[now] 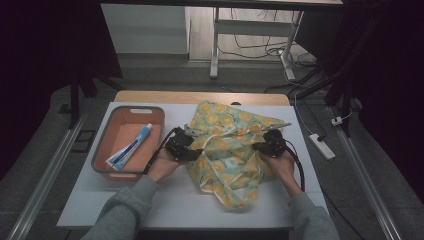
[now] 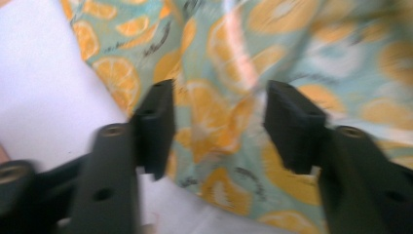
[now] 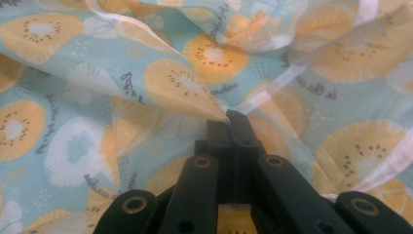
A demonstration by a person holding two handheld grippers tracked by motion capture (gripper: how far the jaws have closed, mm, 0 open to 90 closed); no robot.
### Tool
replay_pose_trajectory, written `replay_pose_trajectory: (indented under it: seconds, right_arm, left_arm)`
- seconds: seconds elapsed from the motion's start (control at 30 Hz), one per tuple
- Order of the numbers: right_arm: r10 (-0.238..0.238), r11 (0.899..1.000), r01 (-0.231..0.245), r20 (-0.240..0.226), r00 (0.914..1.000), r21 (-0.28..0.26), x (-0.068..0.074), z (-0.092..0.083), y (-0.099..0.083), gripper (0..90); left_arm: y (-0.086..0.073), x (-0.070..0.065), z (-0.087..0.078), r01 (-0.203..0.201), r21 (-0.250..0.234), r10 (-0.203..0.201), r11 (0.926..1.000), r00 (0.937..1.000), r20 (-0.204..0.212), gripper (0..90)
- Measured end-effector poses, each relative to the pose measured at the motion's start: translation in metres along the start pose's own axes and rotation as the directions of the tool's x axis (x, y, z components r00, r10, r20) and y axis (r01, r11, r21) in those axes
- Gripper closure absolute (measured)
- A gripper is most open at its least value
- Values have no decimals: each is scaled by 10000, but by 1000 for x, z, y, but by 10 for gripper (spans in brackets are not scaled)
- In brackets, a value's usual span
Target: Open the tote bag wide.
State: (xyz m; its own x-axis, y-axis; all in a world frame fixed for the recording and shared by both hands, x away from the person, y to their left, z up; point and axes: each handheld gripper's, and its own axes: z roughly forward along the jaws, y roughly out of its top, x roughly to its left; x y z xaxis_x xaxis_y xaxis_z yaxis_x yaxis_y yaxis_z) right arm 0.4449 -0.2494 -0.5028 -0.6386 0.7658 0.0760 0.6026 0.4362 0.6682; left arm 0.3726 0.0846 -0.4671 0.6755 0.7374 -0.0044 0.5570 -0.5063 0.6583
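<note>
A crumpled cloth printed with orange fruit slices on pale green lies across the middle of the white table. My left gripper sits at the cloth's left edge. In the left gripper view the gripper is open, its jaws wide apart over the cloth. My right gripper is at the cloth's right side. In the right gripper view the gripper is shut, pinching a pointed fold of the cloth.
An orange basin with a grey rim stands at the left of the table and holds a blue and white toothpaste tube. A white power strip lies off the table's right edge. The table's near part is bare white.
</note>
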Motion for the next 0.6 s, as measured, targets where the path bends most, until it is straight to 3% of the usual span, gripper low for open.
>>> replay_pose_trajectory:
  seconds: [0.07,0.17,0.23,0.43,0.6]
  right_arm:
    - [-41,10000,40,-51,10000,-34,1,-1,0,889]
    - [-78,9999,77,-95,9999,-95,1,-1,1,889]
    - [-114,9998,113,-127,9999,-137,1,-2,1,889]
    - [-192,9994,186,-190,9996,-302,0,-7,1,889]
    - [-256,9988,245,-242,9994,-434,-1,-11,1,889]
  left_arm:
    - [-2,3,-17,162,-357,-139,9992,9977,657,316]
    - [-6,10,-47,466,-1086,-337,9930,9926,1170,302]
    - [-9,14,-60,549,-1248,-392,9907,9914,1252,300]
    - [-15,33,-82,711,-1433,-598,9871,9949,817,310]
    - [-23,52,-82,880,-1068,-877,9904,9961,75,325]
